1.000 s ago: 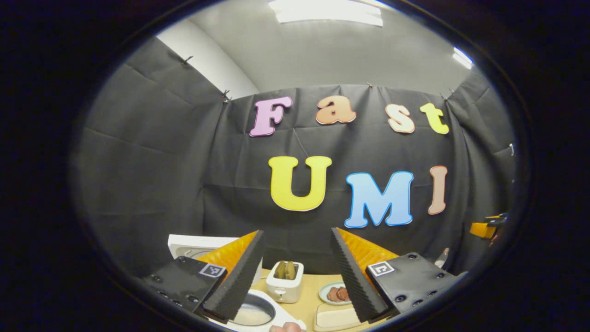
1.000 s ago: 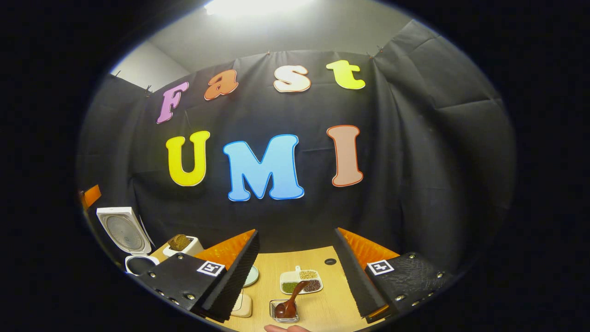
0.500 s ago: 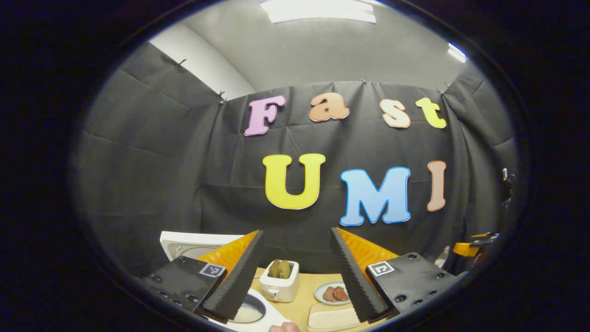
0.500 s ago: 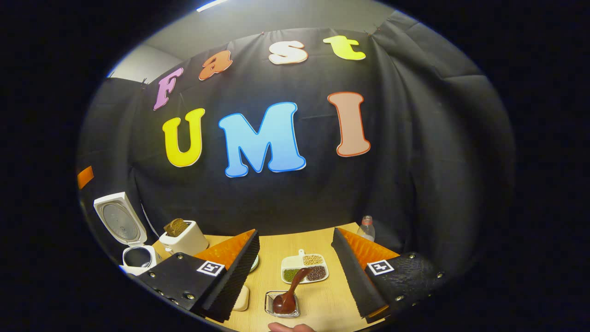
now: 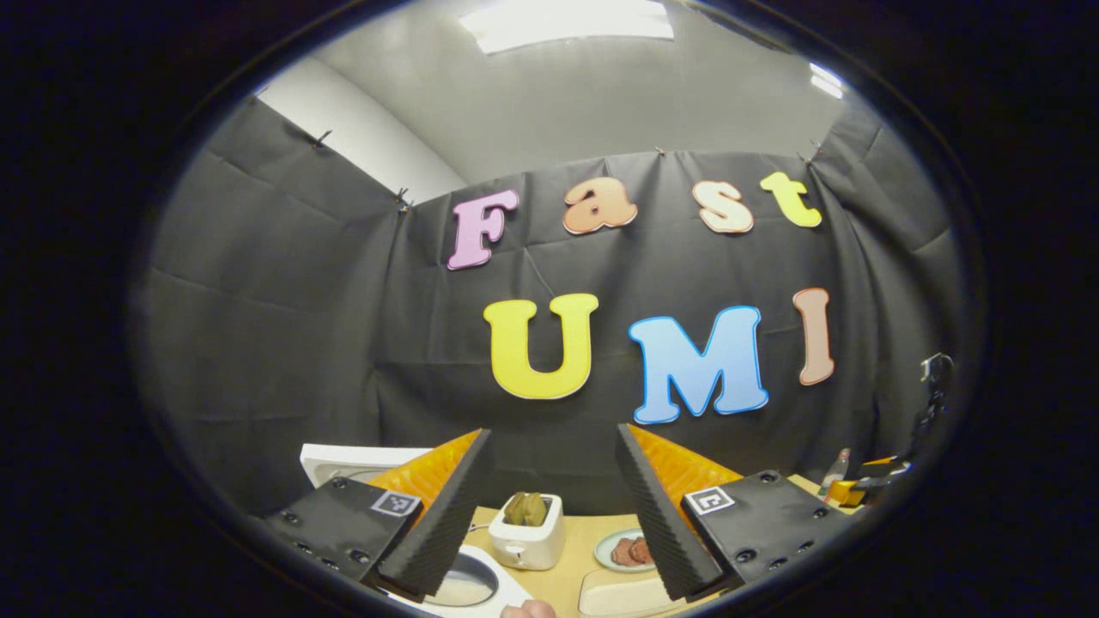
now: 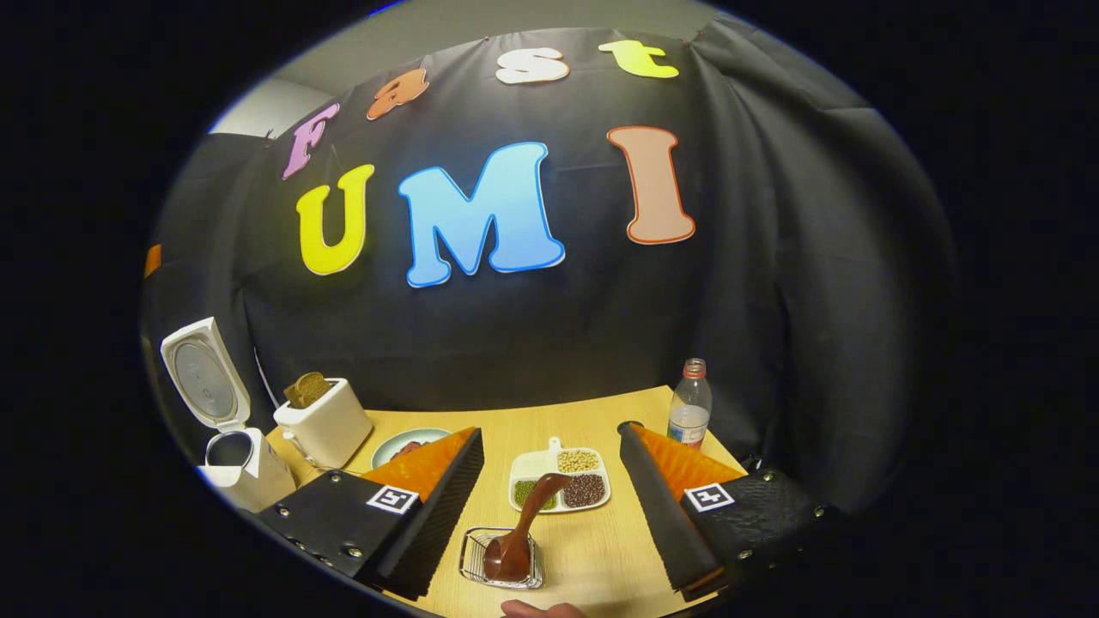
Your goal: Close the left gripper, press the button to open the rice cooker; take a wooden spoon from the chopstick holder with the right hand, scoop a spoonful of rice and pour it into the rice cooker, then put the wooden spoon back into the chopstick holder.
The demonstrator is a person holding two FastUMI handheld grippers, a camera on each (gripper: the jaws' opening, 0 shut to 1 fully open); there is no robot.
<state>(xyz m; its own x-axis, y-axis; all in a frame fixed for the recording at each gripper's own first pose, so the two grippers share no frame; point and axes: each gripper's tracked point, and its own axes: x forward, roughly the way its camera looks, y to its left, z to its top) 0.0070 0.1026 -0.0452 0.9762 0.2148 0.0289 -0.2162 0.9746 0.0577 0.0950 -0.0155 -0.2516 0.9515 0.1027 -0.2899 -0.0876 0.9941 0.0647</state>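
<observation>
The white rice cooker (image 6: 245, 472) stands at the table's left with its lid (image 6: 202, 378) raised. In the left gripper view its pot (image 5: 468, 590) lies just below my left gripper (image 5: 551, 433), whose fingers are apart with nothing between them. A dark wooden spoon (image 6: 524, 532) leans in a small wire chopstick holder (image 6: 474, 558), broad end down. My right gripper (image 6: 551, 431) is open above and behind that holder, not touching the spoon. A white divided dish (image 6: 525, 468) of beans and grains sits just beyond the spoon.
A white toaster (image 6: 322, 422) holding bread and a plate (image 6: 408, 445) stand right of the cooker. A water bottle (image 6: 691, 403) is at the table's far right edge. A pale flat dish (image 5: 614, 596) lies near the left gripper. The other gripper (image 5: 859, 491) shows at far right.
The right gripper view has tipped down, bringing the table, bottle, holder and spoon into fuller sight. The left gripper view has shifted only slightly. Both grippers have stayed open.
</observation>
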